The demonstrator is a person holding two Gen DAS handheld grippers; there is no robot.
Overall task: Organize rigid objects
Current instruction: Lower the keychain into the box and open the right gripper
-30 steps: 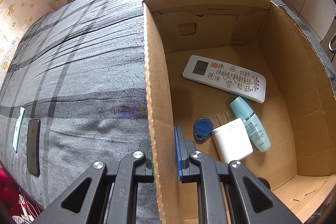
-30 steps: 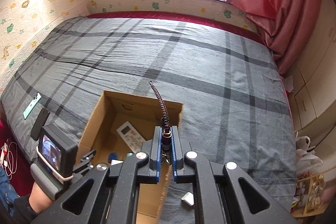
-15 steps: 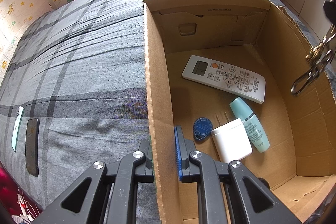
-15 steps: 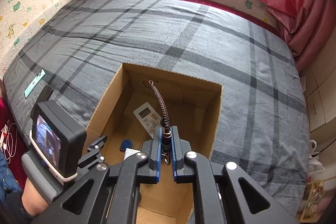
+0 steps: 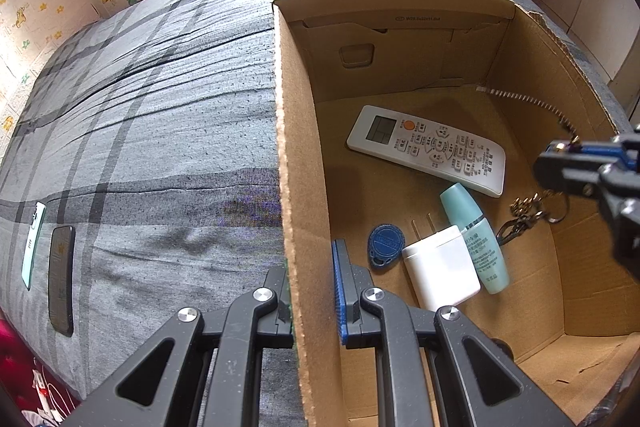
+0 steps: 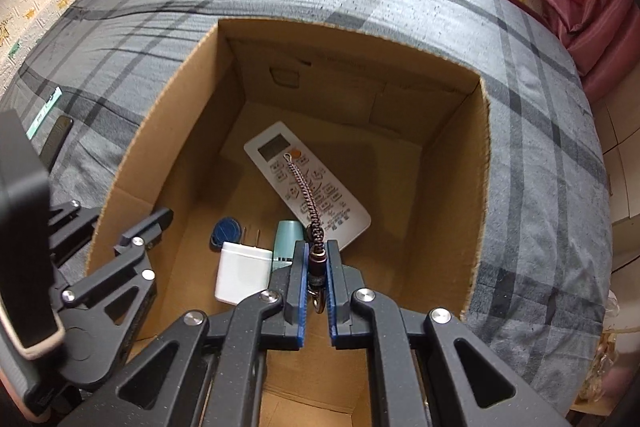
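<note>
While the left gripper [image 5: 310, 291] clamps the box wall [image 5: 296, 187], the right gripper [image 6: 316, 287], tilted steeply down, pinches a keychain [image 6: 306, 203].

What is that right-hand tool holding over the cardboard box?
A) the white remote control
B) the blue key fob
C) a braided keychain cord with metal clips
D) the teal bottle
C: the right gripper is shut on the braided keychain cord, pinched by its metal end between the blue fingers, while the remote control, key fob and teal bottle lie on the floor of the box.
</note>
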